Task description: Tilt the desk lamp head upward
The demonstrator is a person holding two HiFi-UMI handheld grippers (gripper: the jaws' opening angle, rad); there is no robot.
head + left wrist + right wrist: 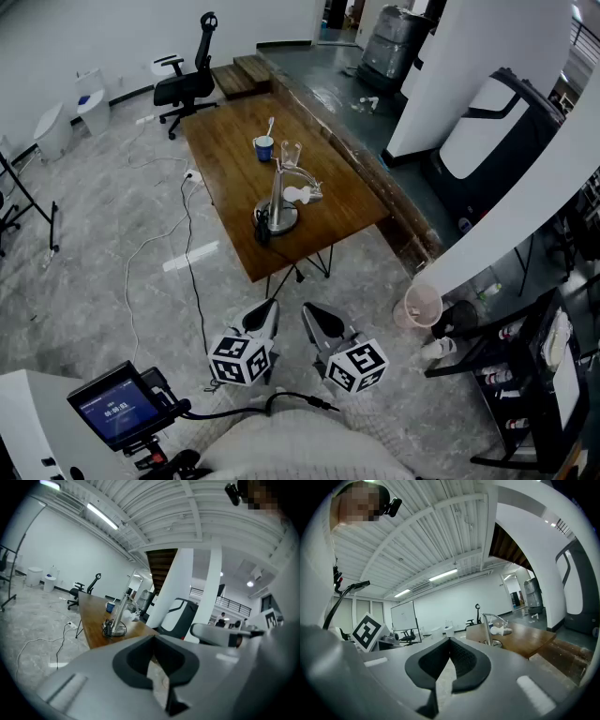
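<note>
Wooden table [230,178] sits well ahead of both grippers, w/ the desk lamp [278,199] standing near its closer end, slightly left of centre from the grippers. Left gripper [267,311] & right gripper [317,317] hang side by side over the floor, short of the table, jaws pressed together, nothing btwn them. Blue cup [263,148] stands just beyond the lamp.
</note>
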